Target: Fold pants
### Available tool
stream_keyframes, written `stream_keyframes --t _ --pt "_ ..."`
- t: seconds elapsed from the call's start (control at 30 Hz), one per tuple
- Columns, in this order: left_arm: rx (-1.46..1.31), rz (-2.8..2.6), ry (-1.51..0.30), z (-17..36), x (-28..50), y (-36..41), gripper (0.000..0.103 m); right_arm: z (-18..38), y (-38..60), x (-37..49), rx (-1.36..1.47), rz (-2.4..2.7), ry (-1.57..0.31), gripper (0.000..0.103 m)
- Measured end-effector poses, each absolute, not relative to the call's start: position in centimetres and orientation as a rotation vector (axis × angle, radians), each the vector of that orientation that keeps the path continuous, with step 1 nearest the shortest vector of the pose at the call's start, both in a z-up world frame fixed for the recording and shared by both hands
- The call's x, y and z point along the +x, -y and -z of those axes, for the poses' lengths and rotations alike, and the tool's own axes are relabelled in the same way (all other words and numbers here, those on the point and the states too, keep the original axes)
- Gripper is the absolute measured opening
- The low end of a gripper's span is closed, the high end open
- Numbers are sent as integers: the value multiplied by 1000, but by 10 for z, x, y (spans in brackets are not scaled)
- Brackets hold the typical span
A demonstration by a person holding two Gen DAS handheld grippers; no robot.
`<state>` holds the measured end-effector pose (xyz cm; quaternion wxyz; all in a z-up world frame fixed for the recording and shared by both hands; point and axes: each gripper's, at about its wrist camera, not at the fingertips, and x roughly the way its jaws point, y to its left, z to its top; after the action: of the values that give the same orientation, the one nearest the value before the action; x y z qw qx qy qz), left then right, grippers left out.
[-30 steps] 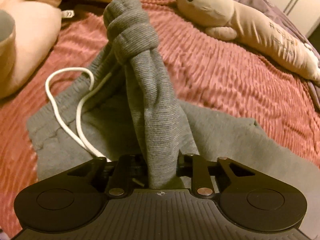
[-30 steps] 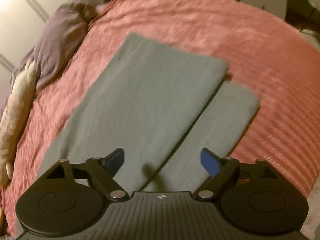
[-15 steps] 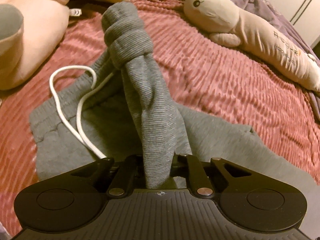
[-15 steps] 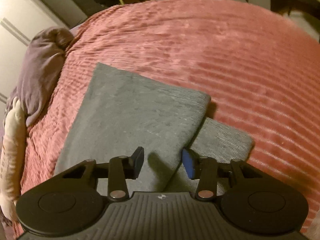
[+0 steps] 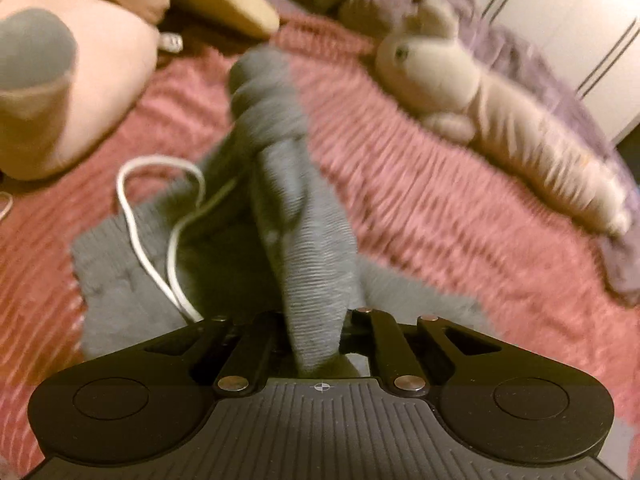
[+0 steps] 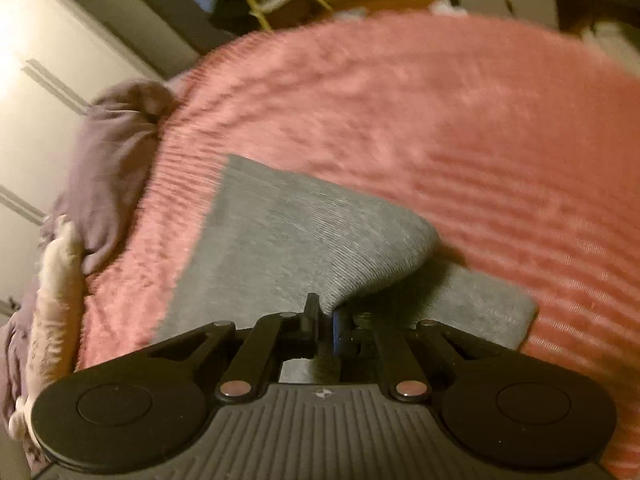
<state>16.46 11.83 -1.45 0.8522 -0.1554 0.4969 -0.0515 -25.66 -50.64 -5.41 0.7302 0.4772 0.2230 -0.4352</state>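
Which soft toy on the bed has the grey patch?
The pink toy at far left; the long cream bunny at right has no grey.

dim warm light; pink ribbed bedspread point(image 6: 460, 128), white panelled wardrobe doors point(image 5: 580, 20) behind.

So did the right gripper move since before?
Yes. The right gripper slid toward the pants' leg ends, so more pink blanket shows beyond them, and its fingers have just been closing, pinching the top leg's edge.
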Motion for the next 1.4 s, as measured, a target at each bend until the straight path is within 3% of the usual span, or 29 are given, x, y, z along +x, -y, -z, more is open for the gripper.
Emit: stream_keyframes --t 0.2,0.43,0.53,0.6,0.63,0.73,0.77,0.8,1.0,1.1,1.13,1.17,1.2,1.33,1.4 --pt "-328 101 -1014 -3 143 -160 9 19 478 -287 954 962 -518 6" --pt "-264 -12 -1190 63 140 -173 15 87 476 -298 965 1116 -755 7" --pt "-222 -11 -1157 59 145 -170 27 84 478 -286 923 1127 -770 11" --pt "-223 -45 -1132 56 147 -176 54 82 481 -280 905 1128 -799 12" --pt "-231 -66 -1121 54 149 -179 55 82 482 -283 915 1128 -798 12" --pt "-275 -79 -1144 56 155 -187 52 84 483 -291 970 1130 -775 12" --pt "-262 -96 -1149 58 156 -188 40 85 483 -291 978 1132 -775 13" --pt "-235 -111 -1157 60 155 -187 34 86 483 -290 968 1133 -783 13" --pt "-158 -165 -1118 46 138 -180 34 66 473 -274 841 1106 -783 8" --pt "-88 -209 -1095 35 131 -172 48 53 471 -278 787 1103 -747 8" --pt "-52 -239 -1081 31 129 -168 54 57 474 -280 769 1124 -788 12" --pt "-19 -264 -1070 28 128 -164 67 64 478 -283 762 1151 -841 14" --pt "7 -292 -1059 24 125 -162 72 69 483 -288 767 1186 -887 23" --pt "176 -354 -960 4 110 -134 73 52 490 -304 721 1267 -834 33" --pt "237 -318 -899 -6 104 -110 83 36 490 -295 608 1260 -807 44"
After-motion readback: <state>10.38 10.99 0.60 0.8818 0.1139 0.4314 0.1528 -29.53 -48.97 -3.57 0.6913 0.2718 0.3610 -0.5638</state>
